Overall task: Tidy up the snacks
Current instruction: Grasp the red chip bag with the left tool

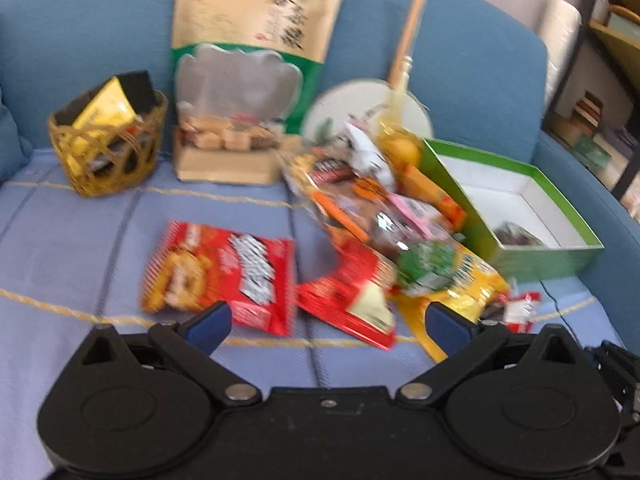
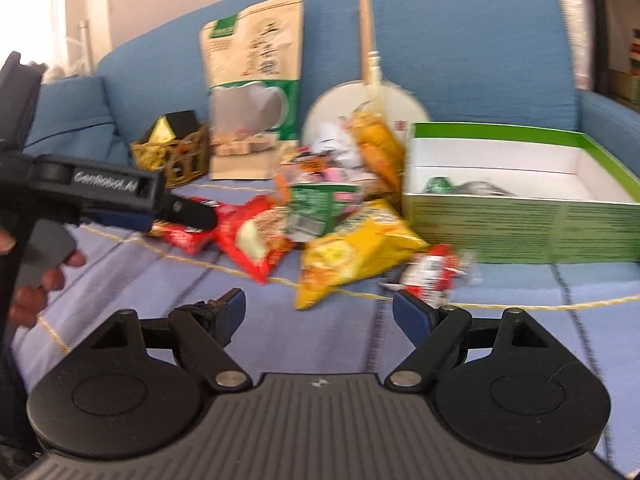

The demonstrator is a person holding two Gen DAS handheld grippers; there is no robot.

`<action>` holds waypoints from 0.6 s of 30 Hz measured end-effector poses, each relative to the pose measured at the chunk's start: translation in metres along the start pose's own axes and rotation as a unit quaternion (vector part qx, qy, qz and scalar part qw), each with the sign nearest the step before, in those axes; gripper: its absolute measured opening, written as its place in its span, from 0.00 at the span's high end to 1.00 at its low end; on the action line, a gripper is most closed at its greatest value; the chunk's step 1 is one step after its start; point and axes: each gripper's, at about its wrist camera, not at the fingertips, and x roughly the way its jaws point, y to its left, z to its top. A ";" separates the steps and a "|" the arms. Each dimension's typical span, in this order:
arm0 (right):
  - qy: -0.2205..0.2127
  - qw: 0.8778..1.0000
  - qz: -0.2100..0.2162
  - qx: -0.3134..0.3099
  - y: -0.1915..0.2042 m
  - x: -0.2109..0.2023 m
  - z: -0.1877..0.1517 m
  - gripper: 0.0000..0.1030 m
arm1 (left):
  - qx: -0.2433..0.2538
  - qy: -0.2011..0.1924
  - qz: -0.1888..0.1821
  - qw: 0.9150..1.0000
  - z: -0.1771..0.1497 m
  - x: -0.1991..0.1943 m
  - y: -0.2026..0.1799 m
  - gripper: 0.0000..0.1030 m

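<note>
A heap of snack packets lies on the blue sofa seat: a red bag [image 1: 218, 276] [image 2: 182, 232], a second red bag [image 1: 348, 292] [image 2: 256, 236], a yellow bag [image 1: 460, 284] [image 2: 352, 252], a green-labelled pack [image 1: 426, 264] [image 2: 316, 204] and a small red wrapper [image 2: 432, 272]. A green box [image 1: 512, 216] [image 2: 520, 216] with a white inside stands open to the right and holds a few items. My left gripper [image 1: 328, 320] hangs open just short of the red bags. My right gripper [image 2: 318, 316] is open before the yellow bag. Both hold nothing.
A woven basket [image 1: 108, 148] [image 2: 176, 156] with yellow and black packs sits at the back left. A tall kraft pouch [image 1: 248, 72] [image 2: 252, 88] and a round fan [image 1: 360, 108] [image 2: 368, 108] lean on the backrest. A hand [image 2: 36, 276] holds the left gripper.
</note>
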 end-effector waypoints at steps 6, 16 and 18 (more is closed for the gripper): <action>0.009 0.999 0.027 -0.016 0.026 0.017 0.017 0.00 | 0.012 -0.019 0.029 0.999 0.027 0.010 0.036 0.00; 0.047 0.993 0.106 0.000 0.061 0.060 0.028 0.00 | -0.026 0.037 0.003 0.999 0.031 0.048 0.095 0.00; 0.057 0.991 0.118 0.013 0.064 0.073 0.030 0.00 | -0.026 0.048 -0.022 0.998 0.027 0.050 0.094 0.32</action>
